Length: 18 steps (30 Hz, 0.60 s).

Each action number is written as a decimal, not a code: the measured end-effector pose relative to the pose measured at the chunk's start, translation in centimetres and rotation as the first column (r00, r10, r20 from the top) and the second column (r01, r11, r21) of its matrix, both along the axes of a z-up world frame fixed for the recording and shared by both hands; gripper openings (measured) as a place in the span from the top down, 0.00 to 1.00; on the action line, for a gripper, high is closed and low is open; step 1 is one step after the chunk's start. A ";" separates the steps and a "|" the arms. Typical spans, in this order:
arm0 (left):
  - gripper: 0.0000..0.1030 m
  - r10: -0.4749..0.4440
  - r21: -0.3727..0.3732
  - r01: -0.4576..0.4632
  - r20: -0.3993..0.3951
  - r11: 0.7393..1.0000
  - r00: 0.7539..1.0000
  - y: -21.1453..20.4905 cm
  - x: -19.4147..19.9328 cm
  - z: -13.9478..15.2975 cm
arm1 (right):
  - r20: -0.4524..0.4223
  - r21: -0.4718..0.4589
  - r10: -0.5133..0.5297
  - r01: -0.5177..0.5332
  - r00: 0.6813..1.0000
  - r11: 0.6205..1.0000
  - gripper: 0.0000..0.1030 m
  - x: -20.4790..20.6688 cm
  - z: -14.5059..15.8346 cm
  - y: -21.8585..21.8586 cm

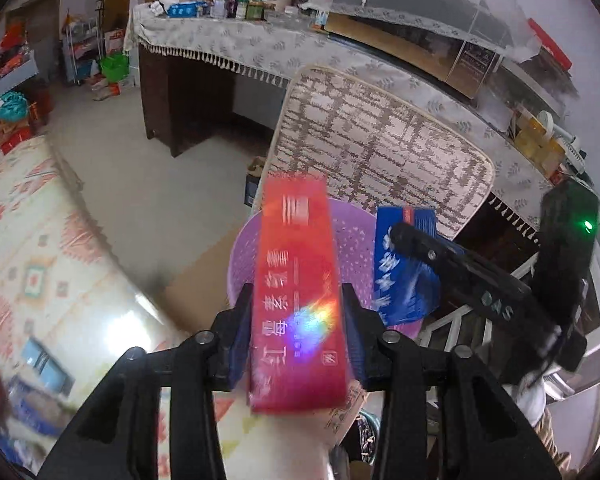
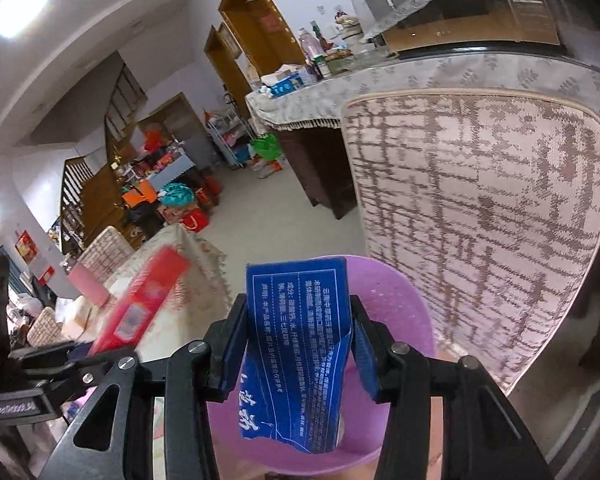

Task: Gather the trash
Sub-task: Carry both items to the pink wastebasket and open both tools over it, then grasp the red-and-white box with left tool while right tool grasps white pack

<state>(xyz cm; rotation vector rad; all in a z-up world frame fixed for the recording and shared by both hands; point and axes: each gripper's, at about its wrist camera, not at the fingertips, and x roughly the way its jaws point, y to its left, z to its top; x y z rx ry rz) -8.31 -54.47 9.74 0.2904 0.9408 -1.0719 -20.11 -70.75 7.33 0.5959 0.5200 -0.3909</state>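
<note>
A red carton [image 1: 296, 280] stands between the jaws of my left gripper [image 1: 296, 296]. It looks smeared while the fingers are sharp, so the pads seem to be off it: the gripper is open around it. My right gripper [image 2: 298, 312] is shut on a blue printed carton [image 2: 300, 352], whose torn edge dents at the right pad. Under both cartons sits a purple perforated basket [image 1: 352, 248] [image 2: 400, 304]. The left wrist view also shows the blue carton [image 1: 404, 280] over the basket's right side. The red carton [image 2: 140, 304] appears at the left of the right wrist view.
A chair back with a woven beige cover [image 1: 380, 148] [image 2: 480, 220] rises just behind the basket. A table with a patterned cloth [image 1: 40, 240] lies to the left. A long counter under a lace cloth [image 1: 240, 48] carries bottles and boxes. Bare floor [image 1: 140, 168] lies between them.
</note>
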 end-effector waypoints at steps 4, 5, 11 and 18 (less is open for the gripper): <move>0.32 0.018 -0.005 -0.018 -0.030 1.000 0.999 -0.2 0.4 -0.6 | -0.013 -0.033 -0.031 0.031 0.999 0.999 0.19 -0.4 -0.6 -0.6; 0.31 0.019 -0.001 -0.019 -0.042 1.000 0.999 0.1 0.5 -0.8 | -0.018 -0.051 -0.047 0.046 0.999 0.998 0.19 -0.7 -0.7 -0.5; 0.31 0.093 0.022 -0.091 -0.076 0.996 0.993 2.8 1.1 -1.7 | -0.149 -0.138 -0.162 0.142 0.975 0.980 0.19 -1.0 -3.4 -1.6; 0.31 0.151 -0.002 -0.151 -0.073 0.988 0.986 8.5 0.4 -0.9 | -0.233 0.049 -0.077 0.091 0.969 0.995 0.21 -0.4 -8.4 -2.6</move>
